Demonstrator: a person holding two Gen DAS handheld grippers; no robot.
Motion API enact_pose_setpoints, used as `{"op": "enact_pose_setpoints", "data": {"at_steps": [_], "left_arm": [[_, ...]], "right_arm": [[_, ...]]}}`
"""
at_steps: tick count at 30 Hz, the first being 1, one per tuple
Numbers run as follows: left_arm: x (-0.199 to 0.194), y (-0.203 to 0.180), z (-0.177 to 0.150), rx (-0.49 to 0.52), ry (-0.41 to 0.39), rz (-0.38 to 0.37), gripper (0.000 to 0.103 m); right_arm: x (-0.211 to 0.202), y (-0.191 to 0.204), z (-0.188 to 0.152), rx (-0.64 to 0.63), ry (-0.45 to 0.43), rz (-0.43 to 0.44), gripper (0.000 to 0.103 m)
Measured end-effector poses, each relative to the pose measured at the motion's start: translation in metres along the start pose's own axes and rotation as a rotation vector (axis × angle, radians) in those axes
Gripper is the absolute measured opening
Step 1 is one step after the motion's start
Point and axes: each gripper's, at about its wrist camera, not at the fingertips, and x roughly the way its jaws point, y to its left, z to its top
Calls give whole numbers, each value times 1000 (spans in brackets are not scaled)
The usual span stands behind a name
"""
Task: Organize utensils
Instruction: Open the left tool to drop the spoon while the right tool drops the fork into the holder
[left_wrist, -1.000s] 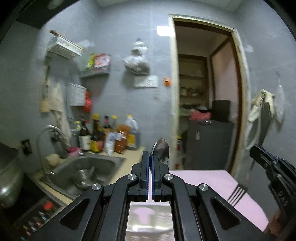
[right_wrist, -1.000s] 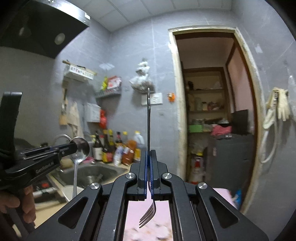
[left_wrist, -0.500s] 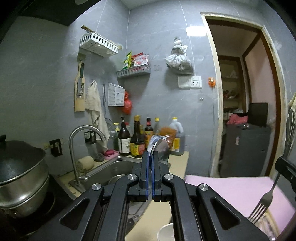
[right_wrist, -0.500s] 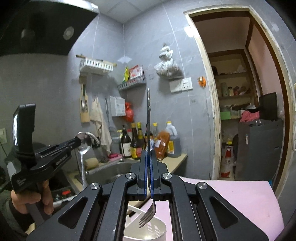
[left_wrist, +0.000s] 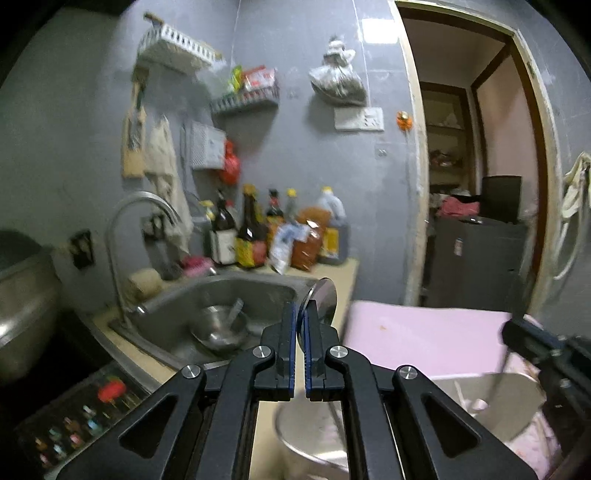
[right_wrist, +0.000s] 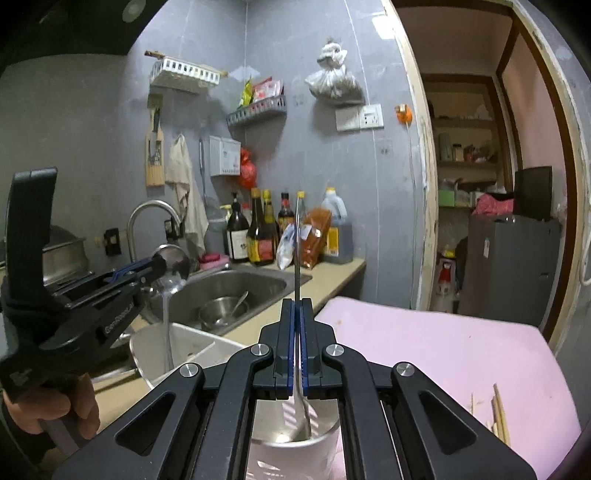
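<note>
my right fingers (right_wrist: 296, 354) pinch the fork (right_wrist: 296, 258) upright, tines down over the cup (right_wrist: 295, 443); left fingers (left_wrist: 300, 354) pinch the spoon (left_wrist: 322, 301).

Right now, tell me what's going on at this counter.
A person holds a gripper in each hand. The left gripper is shut on a spoon, bowl up, handle hanging into a white two-compartment holder. The right gripper is shut on a fork, tines down inside the holder's other compartment. Neither is released yet. The sink behind holds a metal bowl.
</note>
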Motion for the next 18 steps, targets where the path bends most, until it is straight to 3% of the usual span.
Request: {"op": "enact_pose_setpoints", "data": {"at_steps": [10, 14, 18], "left_arm": [[-6, 8, 4, -155, 124, -210, 11], [-21, 5, 14, -195, 86, -253, 26], [-38, -6, 29, -198, 42, -284, 33]], "right_arm": [[-9, -9, 0, 37, 18, 39, 10], [-25, -16, 9, 46, -23, 43, 19], [-45, -26, 20, 45, -73, 19, 26]]}}
